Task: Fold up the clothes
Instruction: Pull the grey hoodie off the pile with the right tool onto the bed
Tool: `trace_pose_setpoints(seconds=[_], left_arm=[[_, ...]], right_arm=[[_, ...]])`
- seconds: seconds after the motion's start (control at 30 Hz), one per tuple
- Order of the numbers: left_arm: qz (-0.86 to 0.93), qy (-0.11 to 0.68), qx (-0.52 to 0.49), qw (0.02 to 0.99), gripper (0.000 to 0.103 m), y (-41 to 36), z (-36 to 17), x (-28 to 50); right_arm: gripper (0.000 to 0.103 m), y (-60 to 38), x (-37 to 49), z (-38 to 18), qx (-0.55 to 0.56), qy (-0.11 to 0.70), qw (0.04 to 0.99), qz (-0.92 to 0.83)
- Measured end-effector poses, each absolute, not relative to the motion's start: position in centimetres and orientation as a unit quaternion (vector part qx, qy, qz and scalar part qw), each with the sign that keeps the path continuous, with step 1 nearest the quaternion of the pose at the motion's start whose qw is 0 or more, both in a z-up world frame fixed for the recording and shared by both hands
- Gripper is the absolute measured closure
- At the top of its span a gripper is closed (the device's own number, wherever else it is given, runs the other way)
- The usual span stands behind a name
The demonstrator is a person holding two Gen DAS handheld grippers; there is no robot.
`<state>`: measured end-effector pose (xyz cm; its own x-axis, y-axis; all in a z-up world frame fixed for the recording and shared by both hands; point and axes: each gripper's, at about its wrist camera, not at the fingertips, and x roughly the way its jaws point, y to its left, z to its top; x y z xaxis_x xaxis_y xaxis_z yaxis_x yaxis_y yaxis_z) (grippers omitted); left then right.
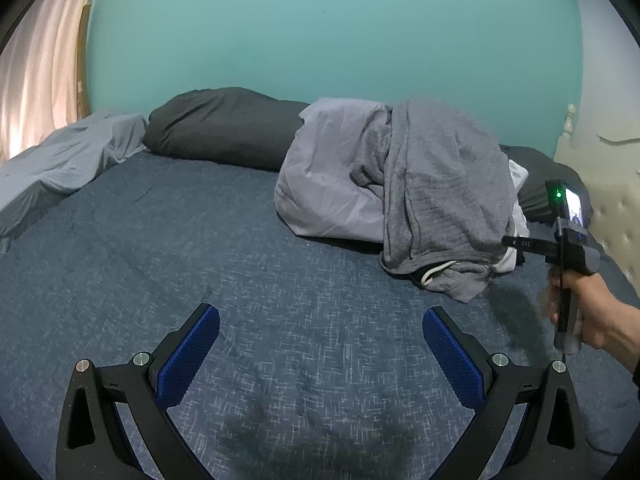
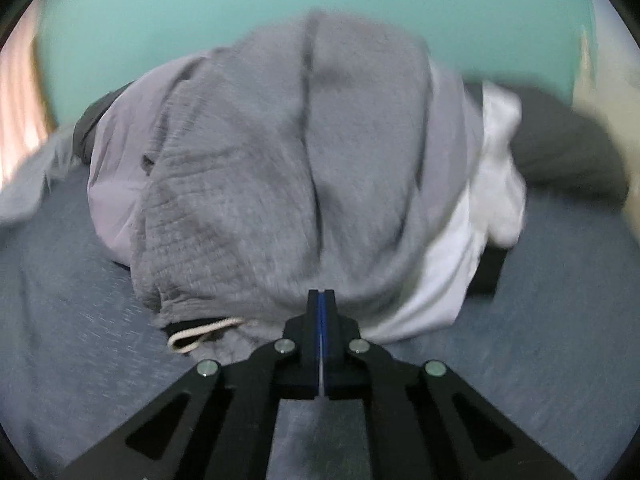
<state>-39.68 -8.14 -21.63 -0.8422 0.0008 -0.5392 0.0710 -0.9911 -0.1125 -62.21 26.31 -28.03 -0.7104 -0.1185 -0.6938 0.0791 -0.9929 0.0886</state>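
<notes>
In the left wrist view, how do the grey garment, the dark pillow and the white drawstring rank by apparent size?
1. Grey garment, though nearer the camera.
2. Dark pillow, close in size and farther, so unsure.
3. White drawstring, clearly smallest.

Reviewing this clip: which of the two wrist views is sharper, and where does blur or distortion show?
Left wrist view: mostly sharp; the grey garment and left tool read clearly, fisheye bends the bed edges, slight smear near the hand. Right wrist view: motion-blurred throughout; the white cloth smears, only the right tool stays crisp.
</notes>
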Motion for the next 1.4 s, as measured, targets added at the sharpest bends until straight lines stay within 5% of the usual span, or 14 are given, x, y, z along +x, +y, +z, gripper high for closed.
trace_pose_setpoints(seconds=[0.03, 0.13, 0.17, 0.33, 0.4, 0.47, 0.53, 1.4], left_arm=[[-0.957, 0.066, 0.28, 0.018, 0.0, -8.2, -21.6, -39.7], [-0.957, 0.066, 0.283, 0.014, 0.0, -8.3, -21.9, -40.0], [-0.957, 0.064, 0.284, 0.012, 0.0, -8.2, -22.1, -40.2], [-0.955, 0.068, 0.288, 0.007, 0.0, -8.4, -23.5, -40.8], [-0.954, 0.071, 0.291, 0.005, 0.0, -8.5, -24.0, -40.8], [-0.953, 0.071, 0.293, 0.004, 0.0, -8.4, -24.4, -40.8], [-0.953, 0.07, 0.293, 0.004, 0.0, -8.3, -24.6, -40.7], [-0.97, 0.051, 0.234, -0.03, 0.0, -8.8, -10.8, -25.1]], right_arm=[[0.092, 26.4, -62.4, -28.3, 0.376, -0.029, 0.05, -0.925], [0.027, 26.5, -63.2, -29.0, 0.375, -0.037, 0.042, -0.925], [0.026, 26.5, -63.4, -29.2, 0.375, -0.039, 0.039, -0.925], [0.028, 26.6, -64.5, -30.4, 0.375, -0.049, 0.027, -0.925], [0.047, 26.2, -64.8, -30.9, 0.375, -0.038, 0.03, -0.926], [0.085, 25.6, -64.4, -30.6, 0.364, -0.017, 0.029, -0.931], [0.096, 25.1, -64.0, -30.3, 0.351, 0.004, 0.028, -0.936], [0.099, 19.9, -35.9, -10.3, 0.246, 0.013, 0.201, -0.948]])
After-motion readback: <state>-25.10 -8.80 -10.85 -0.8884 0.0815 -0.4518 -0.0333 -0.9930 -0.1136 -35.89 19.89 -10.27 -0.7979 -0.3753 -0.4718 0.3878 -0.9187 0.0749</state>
